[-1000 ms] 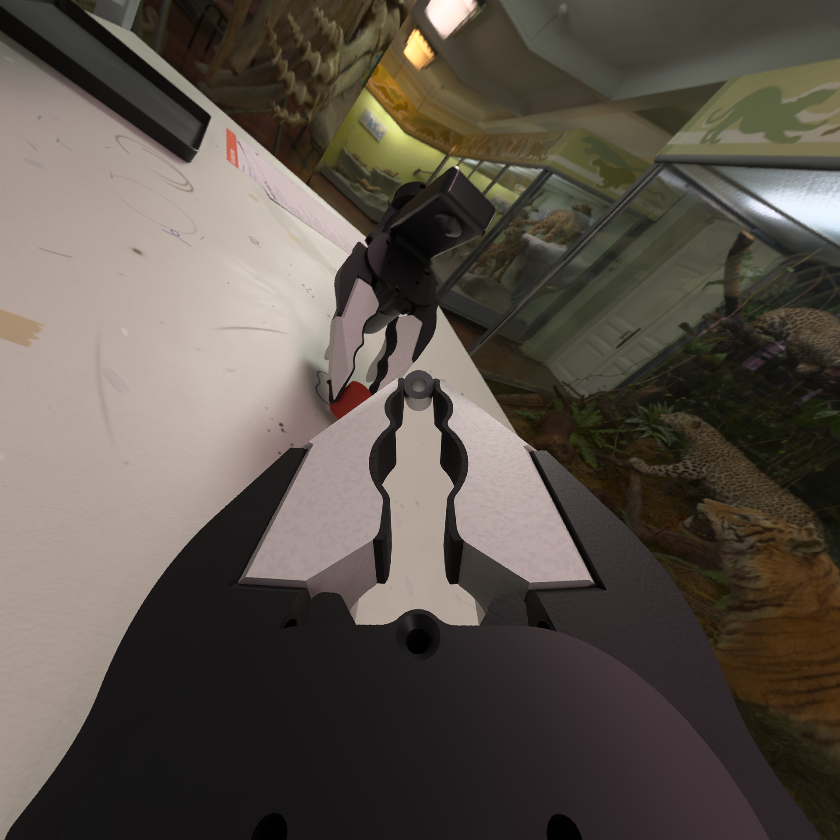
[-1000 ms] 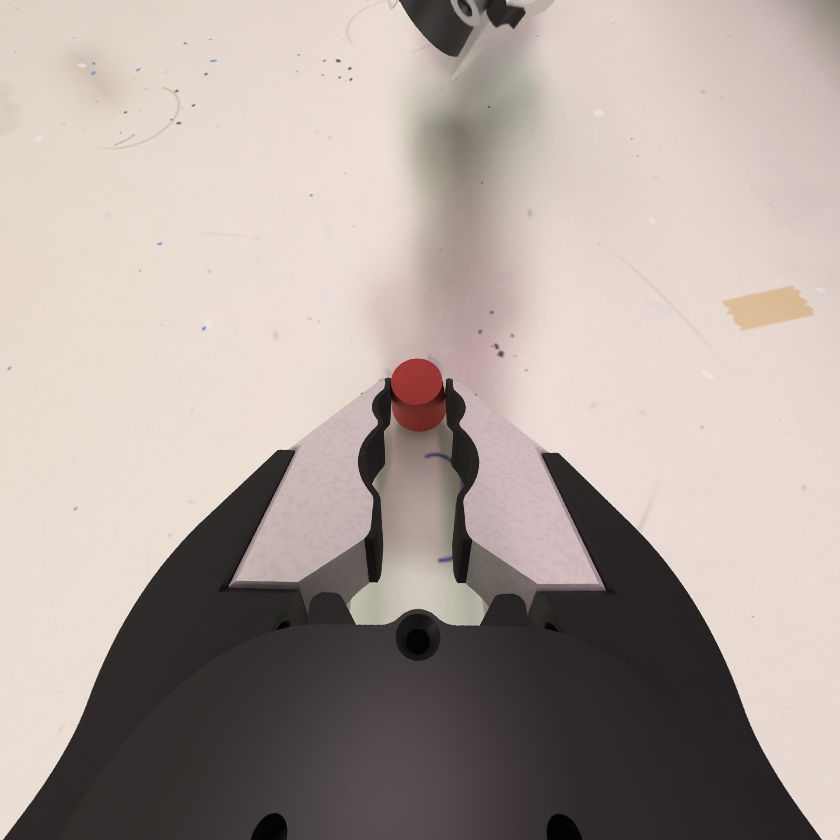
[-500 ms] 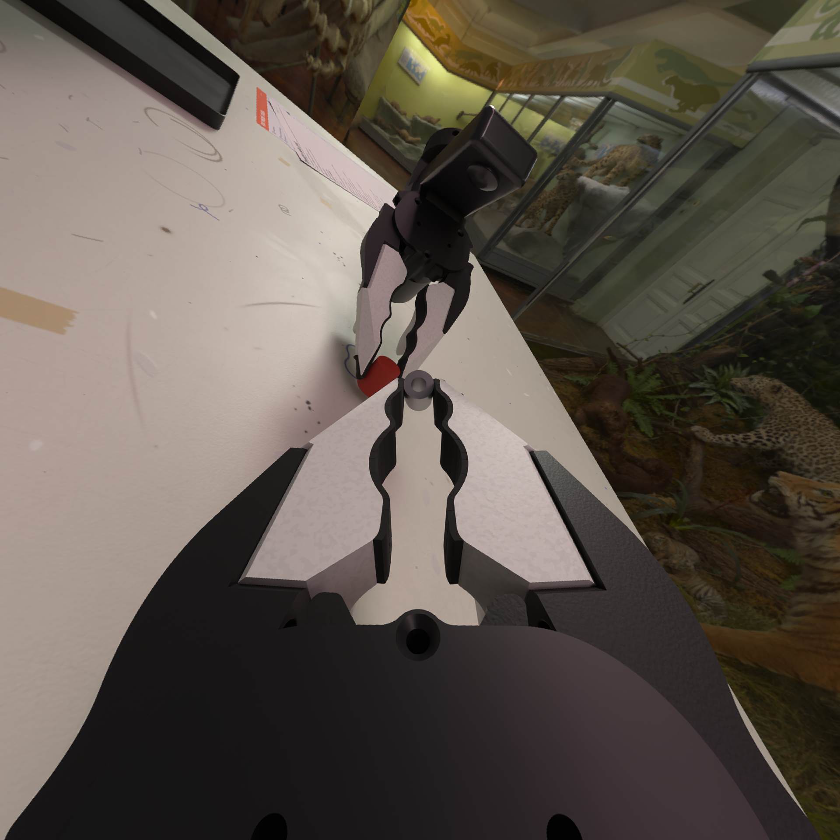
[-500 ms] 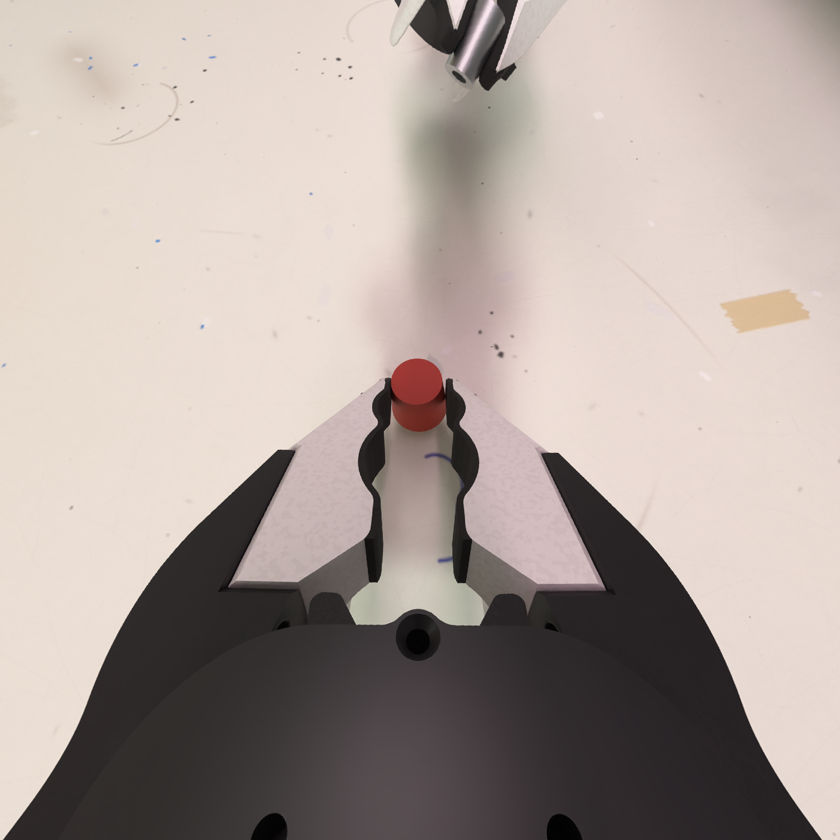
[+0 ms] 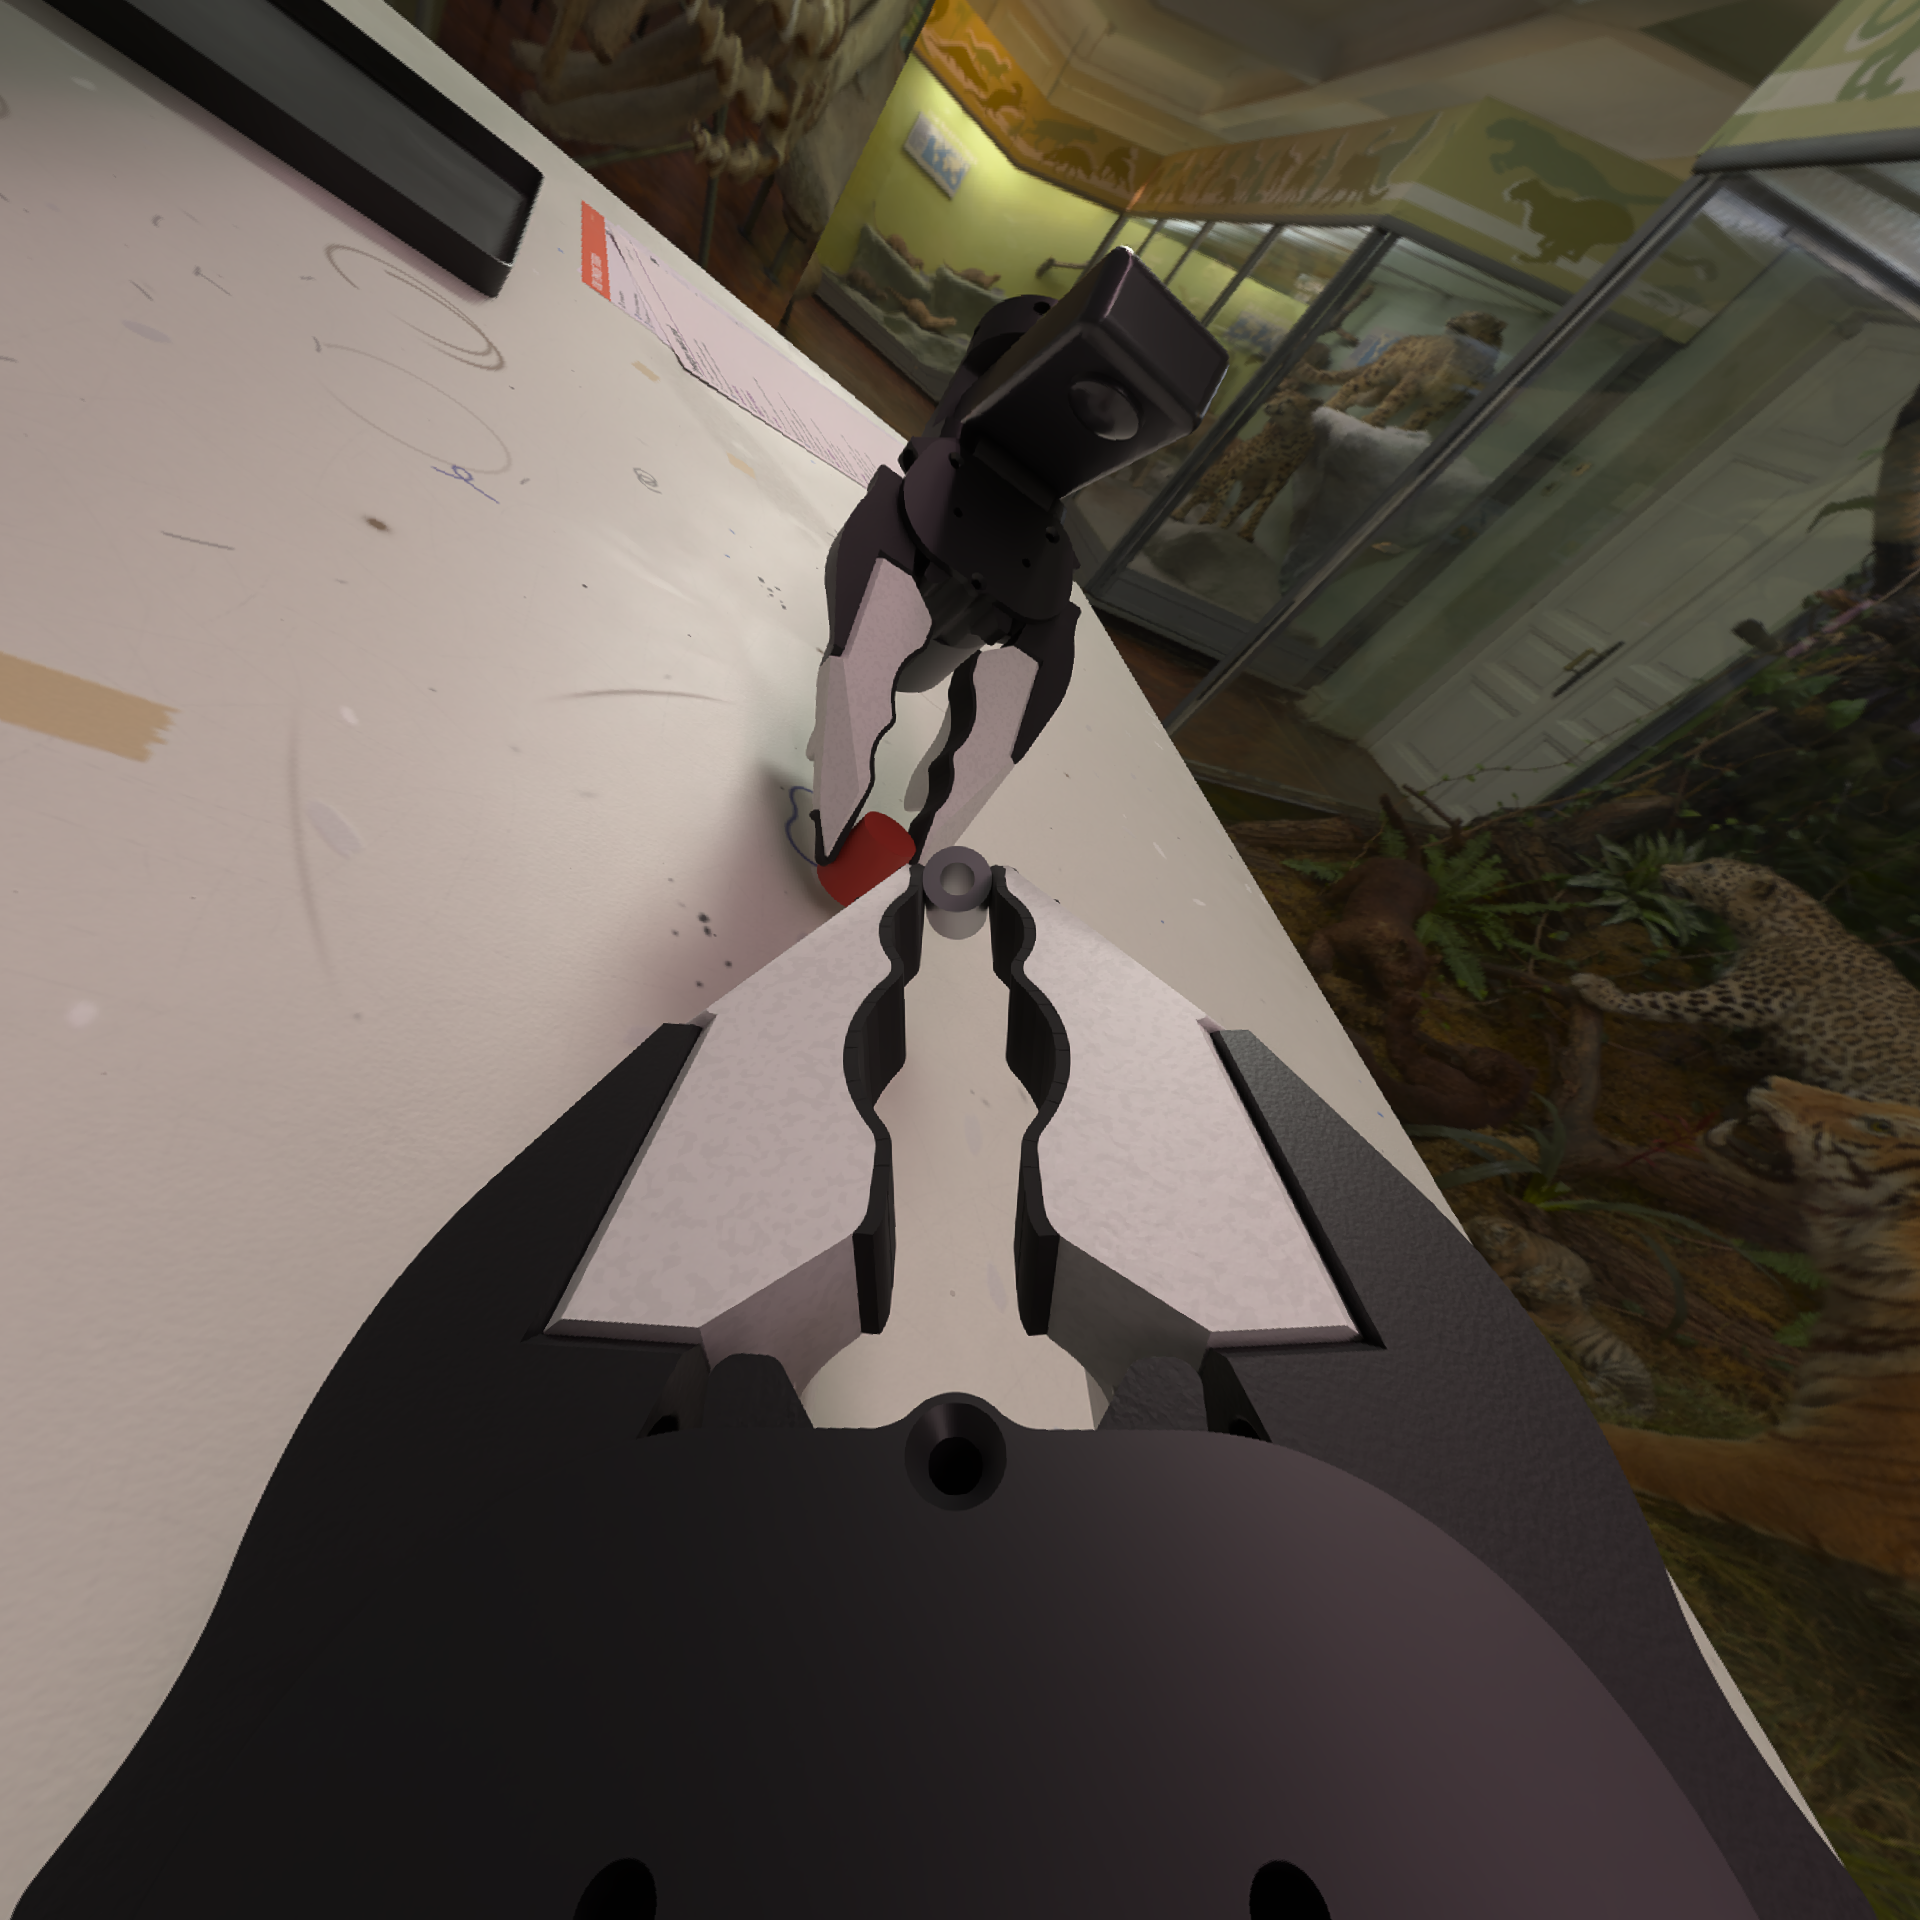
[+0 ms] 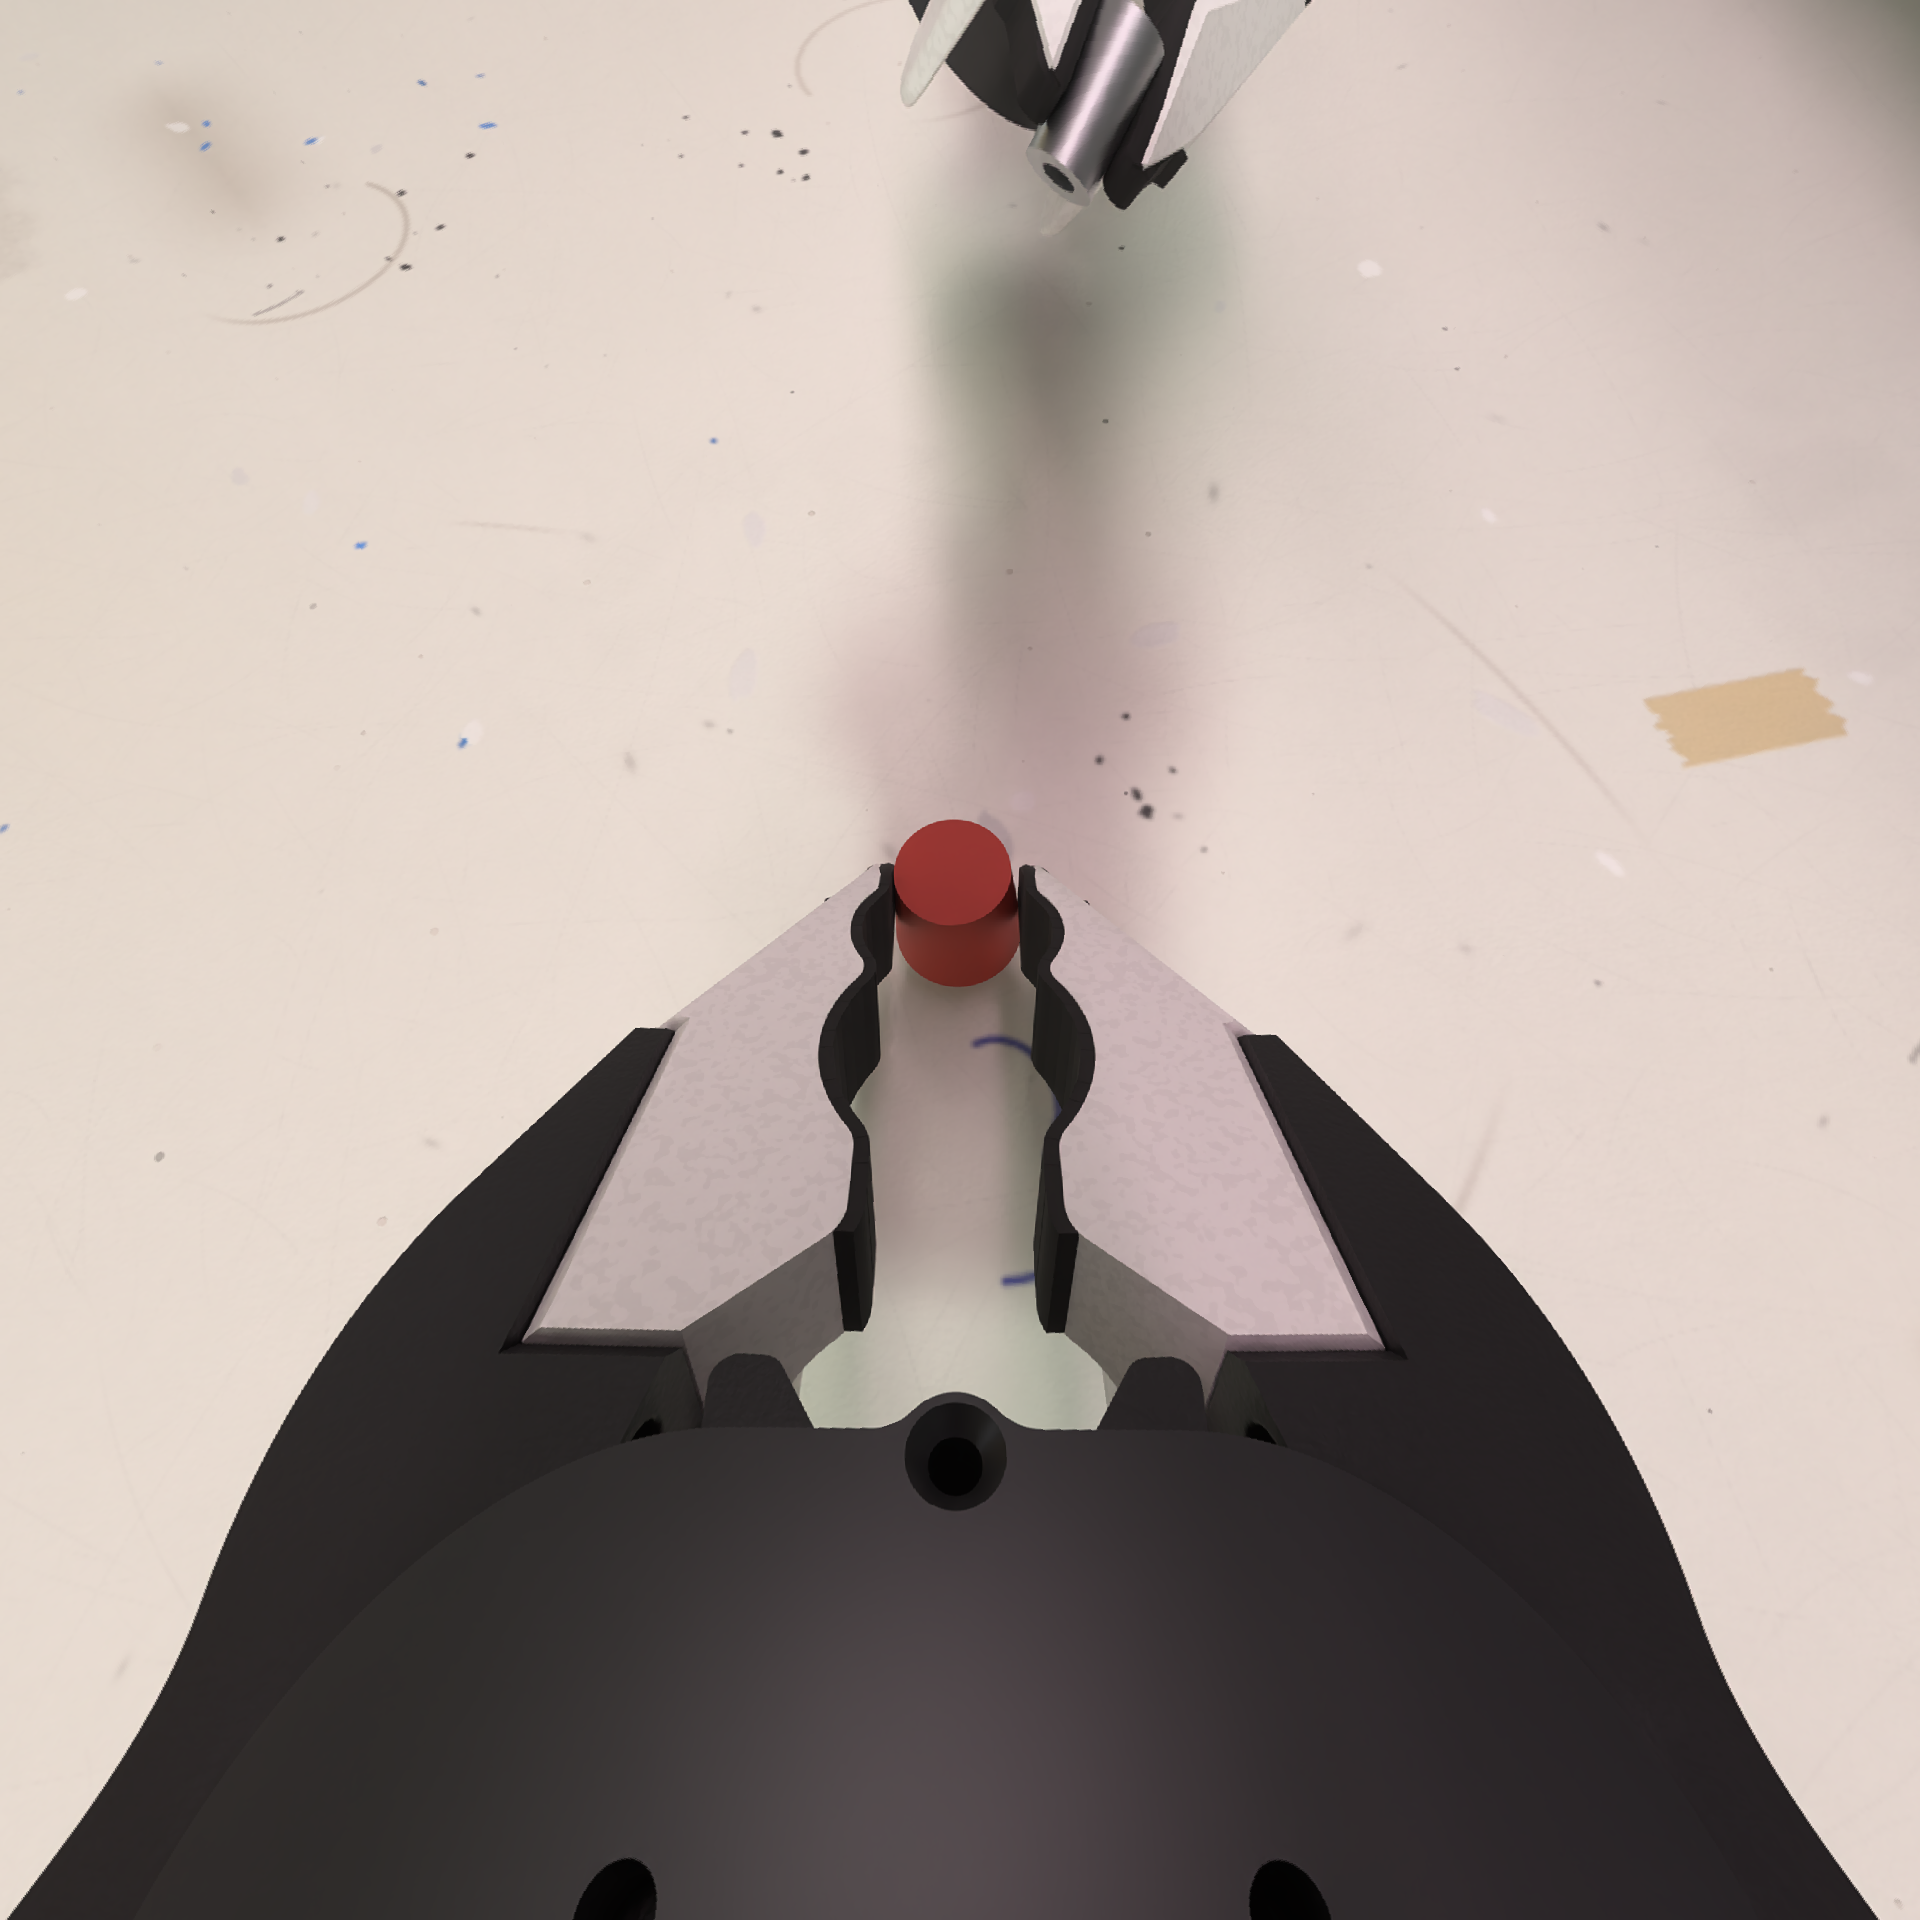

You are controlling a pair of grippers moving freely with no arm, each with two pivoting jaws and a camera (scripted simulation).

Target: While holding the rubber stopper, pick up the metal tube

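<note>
My left gripper (image 5: 954, 896) is shut on the grey metal tube (image 5: 954, 891), held end-on at its fingertips above the white table (image 5: 312, 727). My right gripper (image 6: 954, 902) is shut on the red rubber stopper (image 6: 953, 899) at its fingertips, pointing down at the table. In the left wrist view the right gripper (image 5: 868, 842) with the stopper (image 5: 864, 857) hangs just beyond and left of the tube. In the right wrist view the left gripper (image 6: 1091, 156) with the tube (image 6: 1096, 104) shows at the top edge.
A black tray (image 5: 343, 135) and a printed paper sheet (image 5: 727, 364) lie at the table's far side. A strip of tan tape (image 5: 83, 707) is stuck on the table, also seen in the right wrist view (image 6: 1745, 717). The table edge (image 5: 1299, 987) runs just right of the grippers.
The left gripper has carried the tube closer to the right gripper and stopper. In the right wrist view it has come further into the frame. The right gripper has stayed still.
</note>
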